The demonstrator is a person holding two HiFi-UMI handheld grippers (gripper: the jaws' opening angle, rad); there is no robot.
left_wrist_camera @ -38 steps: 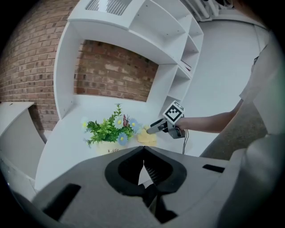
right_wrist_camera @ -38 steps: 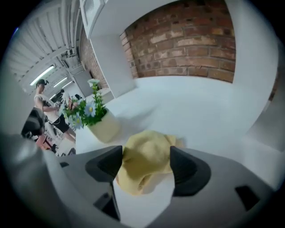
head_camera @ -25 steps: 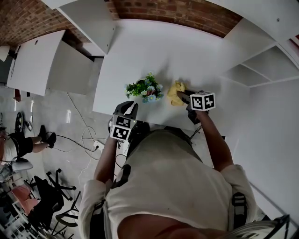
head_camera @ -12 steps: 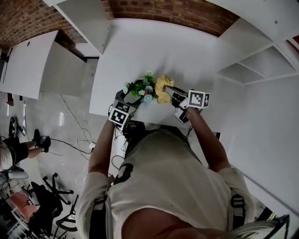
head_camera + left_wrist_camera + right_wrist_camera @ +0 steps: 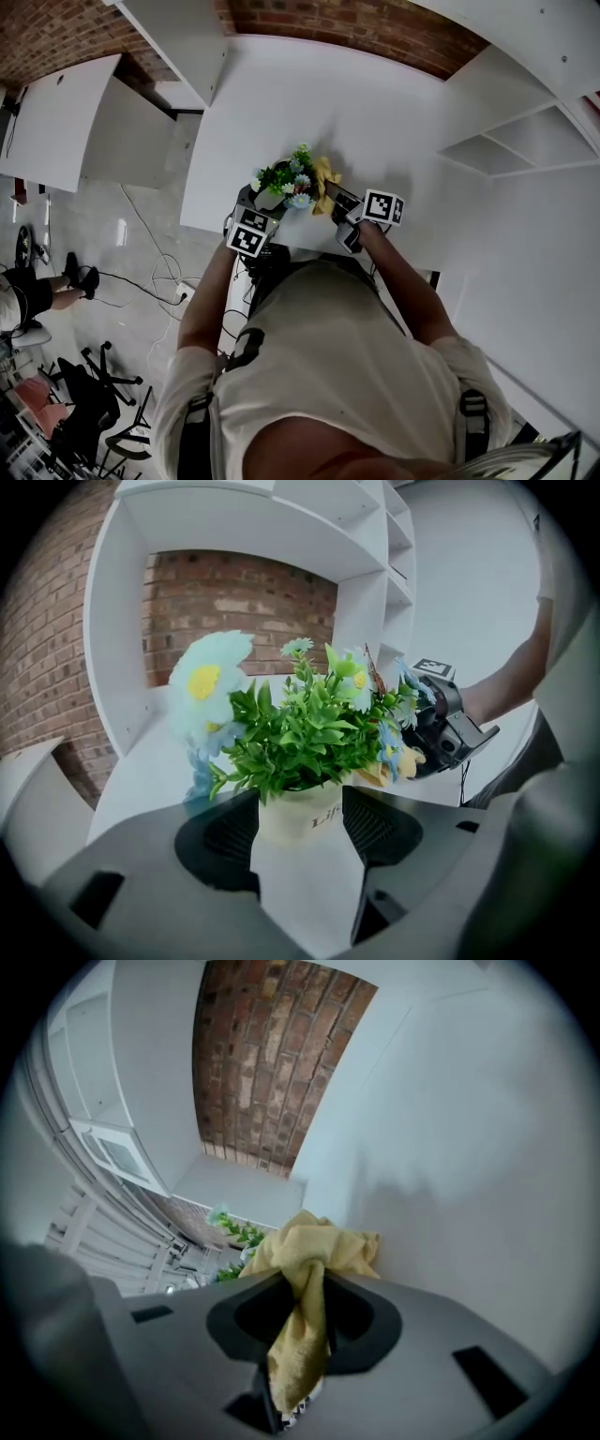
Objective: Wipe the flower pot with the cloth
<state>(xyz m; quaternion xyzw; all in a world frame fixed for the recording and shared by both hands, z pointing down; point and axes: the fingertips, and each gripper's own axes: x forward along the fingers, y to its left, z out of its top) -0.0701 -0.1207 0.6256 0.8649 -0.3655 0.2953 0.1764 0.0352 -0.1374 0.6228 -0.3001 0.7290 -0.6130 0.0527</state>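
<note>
The flower pot [image 5: 298,810] stands upright on the white surface [image 5: 394,112], near the person's edge, between the jaws of the left gripper [image 5: 300,832]. Those jaws have just swung wide and then closed slightly. Both pads now appear to bear on the pot's sides.

The right gripper [image 5: 305,1309] holds its jaws nearly closed on a yellow cloth [image 5: 314,1241], whose bunched end projects past the tips. In the head view the pot lies immediately left of the cloth, which meets the flowers [image 5: 292,176] on their right side. The pot wall sits below that foliage, so the wipe probably requires a lower approach.

One second earlier the left gripper hung at the surface edge, clear of the pot, and the cloth stood apart from the plant.
</note>
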